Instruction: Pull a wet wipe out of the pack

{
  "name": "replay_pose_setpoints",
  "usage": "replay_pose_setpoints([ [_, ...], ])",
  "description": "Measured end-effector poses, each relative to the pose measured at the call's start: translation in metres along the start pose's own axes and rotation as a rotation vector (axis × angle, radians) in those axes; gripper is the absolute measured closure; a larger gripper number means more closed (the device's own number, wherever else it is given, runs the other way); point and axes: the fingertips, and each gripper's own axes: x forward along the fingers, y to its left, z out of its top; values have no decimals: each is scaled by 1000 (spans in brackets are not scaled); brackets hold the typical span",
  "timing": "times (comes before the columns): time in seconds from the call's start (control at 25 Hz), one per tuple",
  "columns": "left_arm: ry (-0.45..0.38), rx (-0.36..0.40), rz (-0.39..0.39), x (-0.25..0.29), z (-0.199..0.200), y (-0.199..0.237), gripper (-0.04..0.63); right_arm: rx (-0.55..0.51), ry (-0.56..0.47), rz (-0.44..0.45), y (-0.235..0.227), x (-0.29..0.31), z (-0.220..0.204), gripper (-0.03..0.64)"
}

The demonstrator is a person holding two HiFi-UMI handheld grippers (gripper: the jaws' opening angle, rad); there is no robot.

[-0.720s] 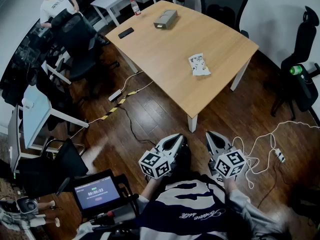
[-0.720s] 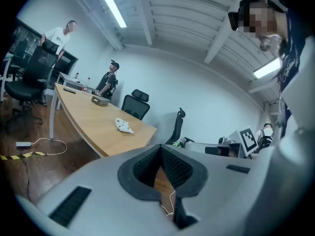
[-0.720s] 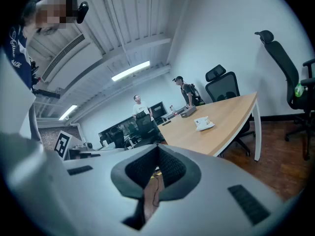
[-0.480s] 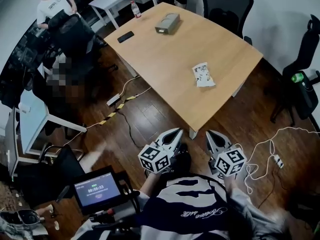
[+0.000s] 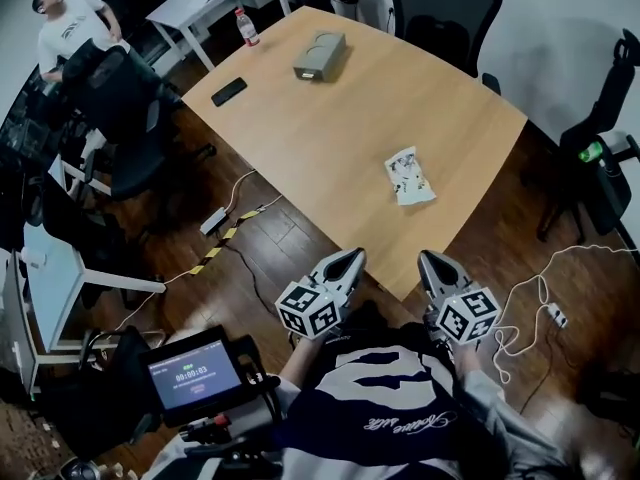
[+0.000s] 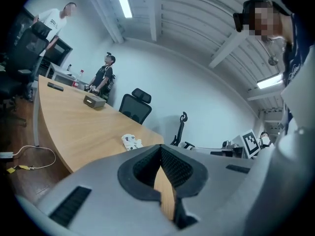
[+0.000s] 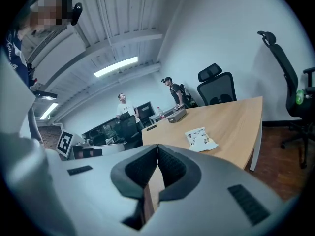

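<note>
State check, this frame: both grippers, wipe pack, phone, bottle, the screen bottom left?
Left gripper: shut, empty, away from the pack.
Right gripper: shut, empty, away from the pack.
Wet wipe pack: flat on the table, untouched; flap too small to tell.
Phone: flat on the table, screen dark.
Bottle: upright on the white desk.
Screen: lit, showing a timer.

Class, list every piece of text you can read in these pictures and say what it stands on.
"00:00:03", as best it reads: on the small dark screen.
Unreadable: white script on the dark striped shirt.
Too small to read: print on the white wet wipe pack; label on the plastic bottle.
</note>
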Motion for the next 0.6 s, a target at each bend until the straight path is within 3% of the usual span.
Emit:
replay_pose_setpoints([
  [0.32, 88, -52, -50, 51, -12, 24, 592, 32, 23, -88, -34, 8, 7, 621],
  [0.6, 144, -85, -10, 113, -37, 60, 592, 61, 65, -62, -90, 41, 3, 621],
])
